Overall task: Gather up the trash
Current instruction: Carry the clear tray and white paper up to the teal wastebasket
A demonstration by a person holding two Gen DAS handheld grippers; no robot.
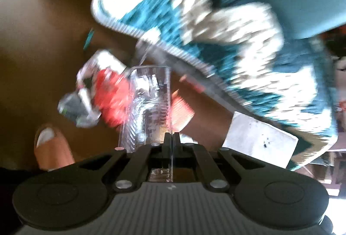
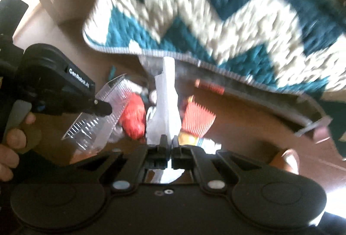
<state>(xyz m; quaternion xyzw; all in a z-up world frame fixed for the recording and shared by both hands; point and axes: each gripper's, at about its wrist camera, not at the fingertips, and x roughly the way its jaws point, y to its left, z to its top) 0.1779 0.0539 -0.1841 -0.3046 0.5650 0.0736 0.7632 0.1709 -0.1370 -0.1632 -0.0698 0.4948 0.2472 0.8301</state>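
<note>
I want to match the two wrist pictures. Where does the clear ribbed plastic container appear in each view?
Left wrist view: the clear plastic container is at centre, pinched by the left gripper.
Right wrist view: it is at lower left, hanging from the left gripper.
Shared landmark: the teal and white rug fills the upper right of both views.

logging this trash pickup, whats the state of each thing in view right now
left gripper: shut on the clear plastic tray, lifted off the floor
right gripper: shut on the white plastic scrap, lifted
red crumpled wrapper: lying on the floor
orange ridged wrapper: lying on the floor
rug: lying on the floor, its near edge turned up
white paper: flat on the floor beside the rug
</note>
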